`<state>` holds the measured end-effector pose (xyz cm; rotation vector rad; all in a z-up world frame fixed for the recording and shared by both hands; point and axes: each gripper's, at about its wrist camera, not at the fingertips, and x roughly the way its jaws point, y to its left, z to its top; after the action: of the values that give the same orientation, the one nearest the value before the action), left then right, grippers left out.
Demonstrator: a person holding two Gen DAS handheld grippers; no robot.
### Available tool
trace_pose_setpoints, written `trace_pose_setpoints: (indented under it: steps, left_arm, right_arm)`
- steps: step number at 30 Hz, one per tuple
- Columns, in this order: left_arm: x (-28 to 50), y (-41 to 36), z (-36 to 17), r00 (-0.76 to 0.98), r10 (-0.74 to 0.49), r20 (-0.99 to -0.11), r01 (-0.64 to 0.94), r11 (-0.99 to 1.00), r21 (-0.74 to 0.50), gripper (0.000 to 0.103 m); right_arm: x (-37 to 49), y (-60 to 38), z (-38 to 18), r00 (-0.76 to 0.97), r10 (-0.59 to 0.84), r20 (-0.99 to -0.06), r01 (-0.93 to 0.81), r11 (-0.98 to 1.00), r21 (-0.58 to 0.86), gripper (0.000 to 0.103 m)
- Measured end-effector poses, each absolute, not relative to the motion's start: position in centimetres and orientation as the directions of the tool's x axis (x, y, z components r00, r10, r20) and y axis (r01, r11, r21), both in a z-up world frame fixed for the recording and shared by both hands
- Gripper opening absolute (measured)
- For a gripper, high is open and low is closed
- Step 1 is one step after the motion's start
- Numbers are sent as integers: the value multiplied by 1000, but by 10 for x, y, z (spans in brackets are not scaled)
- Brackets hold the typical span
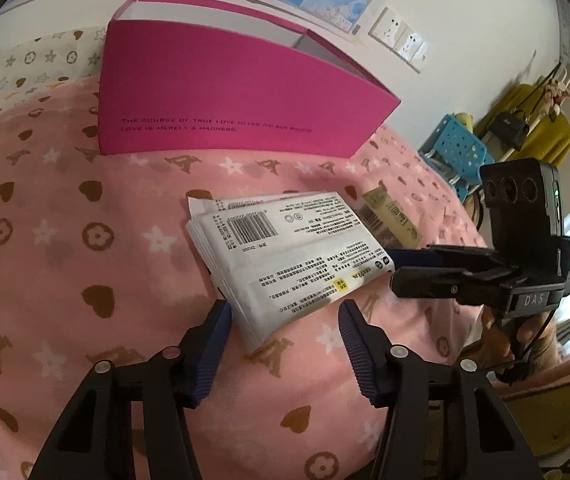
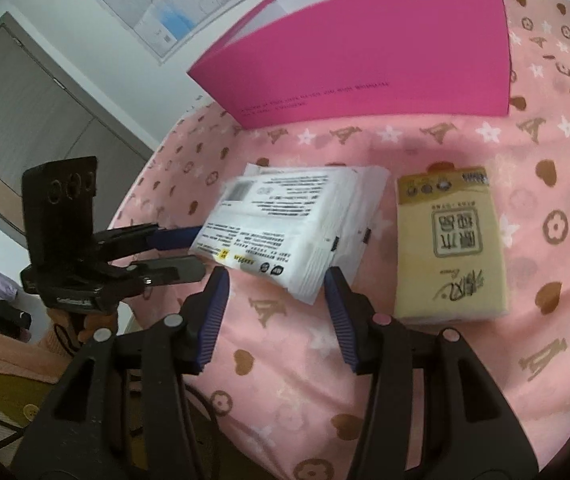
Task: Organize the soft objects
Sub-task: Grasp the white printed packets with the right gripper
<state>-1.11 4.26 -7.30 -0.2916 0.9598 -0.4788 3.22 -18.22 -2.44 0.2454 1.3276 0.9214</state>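
Nothing packed yet: both tissue packs lie on the bed, the pink box waits behind them.

The white tissue pack (image 1: 285,256) lies flat on the pink fleece blanket (image 1: 65,240), crinkly plastic wrap printed with small text and a barcode, soft and pillowy with flattened seams. The yellow tissue pack (image 2: 451,242) sits just beside it, a squarer, firmer-looking block. The pink box (image 1: 229,92), stiff smooth cardboard with a white inside, stands open-topped further back; whether anything is inside it cannot be told. The left claw (image 1: 285,314) is released, its ribbed blue pads either side of the white pack's near corner. The right claw (image 2: 277,284) is likewise spread wide at the pack's other end, gripping nothing. By my reading, both packs remain to be lifted into the box.
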Motion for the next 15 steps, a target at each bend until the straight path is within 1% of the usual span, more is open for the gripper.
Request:
trace_pose_setpoints:
  steps: [5, 8, 12, 15]
  left_arm:
    - [-9, 44, -69, 500, -507, -702, 251, 861, -443, 56]
    - [-6, 50, -71, 507, -513, -693, 232, 856, -463, 55]
    - [-4, 54, -72, 516, -517, -682, 220, 850, -478, 47]
    - [0, 58, -73, 520, -517, -679, 203, 848, -490, 47]
  right_arm:
    - [41, -180, -27, -10, 714, -700, -406, 636, 656, 52]
    - [53, -185, -35, -18, 765, -644, -346, 599, 722, 52]
    - [62, -182, -39, -18, 769, -639, -343, 596, 726, 52]
    - [67, -175, -44, -19, 770, -638, -327, 598, 732, 51]
